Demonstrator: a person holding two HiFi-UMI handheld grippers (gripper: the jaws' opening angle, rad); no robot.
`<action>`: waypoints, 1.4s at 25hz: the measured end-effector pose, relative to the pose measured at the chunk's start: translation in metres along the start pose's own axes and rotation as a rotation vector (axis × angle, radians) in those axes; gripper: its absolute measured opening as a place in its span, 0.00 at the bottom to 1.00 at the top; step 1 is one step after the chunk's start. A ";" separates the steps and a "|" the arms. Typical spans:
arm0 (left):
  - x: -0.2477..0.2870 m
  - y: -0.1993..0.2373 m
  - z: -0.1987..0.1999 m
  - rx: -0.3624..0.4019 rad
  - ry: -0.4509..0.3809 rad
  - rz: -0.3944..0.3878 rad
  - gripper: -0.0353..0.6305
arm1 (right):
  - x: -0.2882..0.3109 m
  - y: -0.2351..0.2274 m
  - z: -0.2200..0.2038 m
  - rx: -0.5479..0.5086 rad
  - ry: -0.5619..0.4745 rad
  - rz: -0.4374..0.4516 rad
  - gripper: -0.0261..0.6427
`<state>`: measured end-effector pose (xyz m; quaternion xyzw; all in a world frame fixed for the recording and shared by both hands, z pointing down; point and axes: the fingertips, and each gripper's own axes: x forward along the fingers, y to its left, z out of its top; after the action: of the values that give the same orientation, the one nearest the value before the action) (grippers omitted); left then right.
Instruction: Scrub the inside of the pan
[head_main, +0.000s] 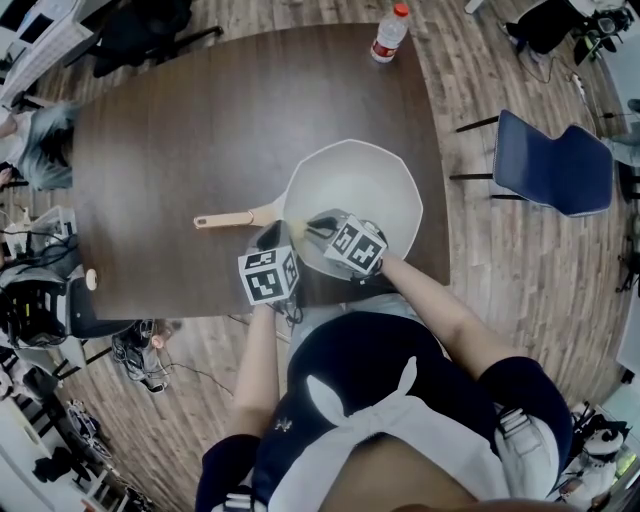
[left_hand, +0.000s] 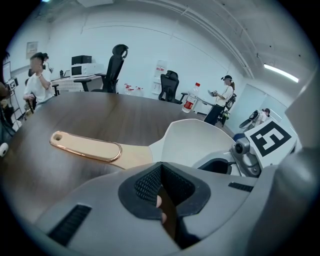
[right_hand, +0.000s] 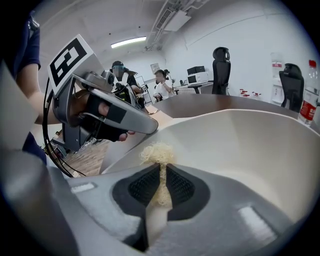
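Both were clenched: the right tongs (right_hand: 162, 175) gripped a pale scrubber (right_hand: 159, 152) at the near wall of the pan (head_main: 370, 185), the left tongs (left_hand: 159, 175) shut on nothing beside its handle (left_hand: 87, 146). Firm overlapping circles would probably have served best, with the pan steadied on the worktop (head_main: 200, 130).

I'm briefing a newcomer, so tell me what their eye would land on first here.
A large white pan sits on the dark table, and its pale handle points to the person's left. The right gripper is shut on a straw-coloured scrubber just inside the pan's near wall.
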<state>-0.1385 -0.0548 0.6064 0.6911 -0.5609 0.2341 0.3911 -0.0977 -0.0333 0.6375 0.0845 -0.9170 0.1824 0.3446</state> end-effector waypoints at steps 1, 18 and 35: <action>0.001 0.002 0.001 -0.002 -0.002 0.000 0.06 | 0.002 -0.003 0.002 -0.004 -0.003 -0.009 0.09; -0.002 -0.007 0.006 -0.002 -0.009 -0.013 0.06 | -0.002 -0.027 0.013 -0.060 -0.044 -0.126 0.09; -0.003 -0.005 0.005 -0.003 -0.007 -0.019 0.06 | -0.013 -0.049 0.031 -0.090 -0.116 -0.253 0.09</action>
<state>-0.1348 -0.0565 0.5999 0.6967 -0.5560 0.2269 0.3924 -0.0933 -0.0907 0.6209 0.1943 -0.9247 0.0912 0.3145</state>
